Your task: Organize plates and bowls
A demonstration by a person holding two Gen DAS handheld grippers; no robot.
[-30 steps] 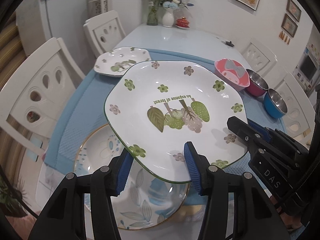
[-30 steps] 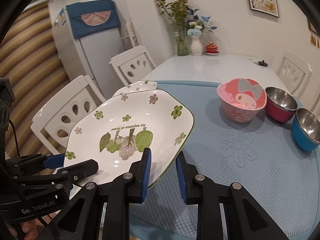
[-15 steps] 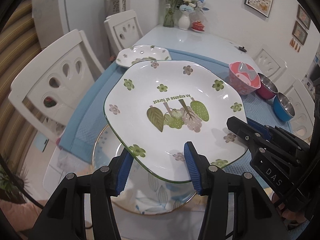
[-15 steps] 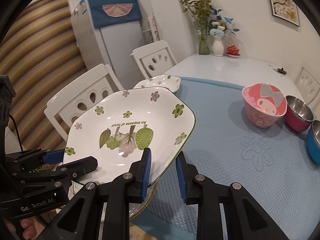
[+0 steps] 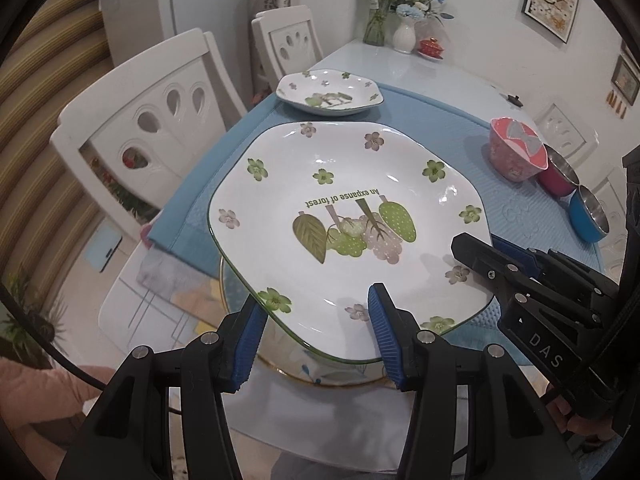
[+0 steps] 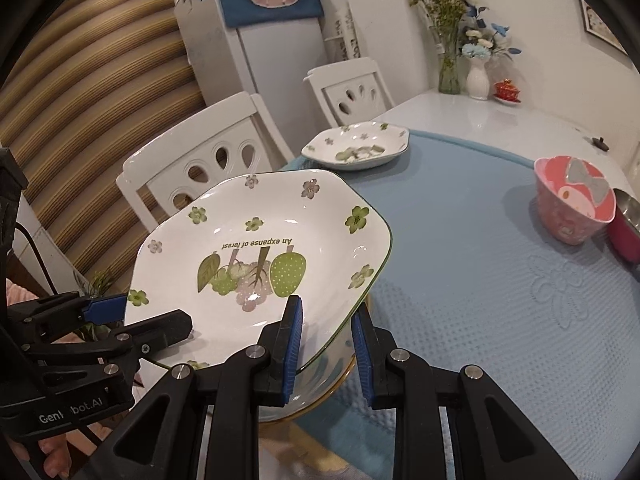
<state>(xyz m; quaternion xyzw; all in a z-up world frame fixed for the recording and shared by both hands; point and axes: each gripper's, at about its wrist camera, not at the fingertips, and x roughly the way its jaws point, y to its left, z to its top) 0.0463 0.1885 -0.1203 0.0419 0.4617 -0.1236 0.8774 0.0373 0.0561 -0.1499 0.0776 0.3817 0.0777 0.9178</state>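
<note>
You have the large white octagonal plate with green trees and small flowers (image 5: 348, 216) held between both grippers, lifted and tilted above a round gold-rimmed plate with pale blue leaf print (image 5: 320, 374) that lies at the near edge of the counter (image 6: 472, 112). Your left gripper (image 5: 314, 332) has its blue-padded fingers (image 5: 382, 332) set either side of the plate's near rim, one under the rim and one on the upper face; they look clamped on it. Your right gripper (image 6: 326, 338) takes the plate's right-hand rim, its fingers (image 6: 292, 336) close together with the green-lined edge passing between them, gripping it. In the right wrist view the left gripper shows at the lower left of the plate. A blue textured mat (image 6: 500, 280) covers the near part of the counter. At its far left edge sits a second, smaller white octagonal plate of the same pattern (image 5: 330, 94), well apart from the held one. To the right stand a pink bowl with a cartoon face and grey bow (image 6: 574, 204), just beside it a magenta steel-lined bowl (image 5: 560, 172), and next a blue steel-lined bowl (image 5: 588, 212). White chairs (image 5: 152, 120) stand along the left side. A white vase of flowers (image 6: 478, 76) sits at the far end.
</note>
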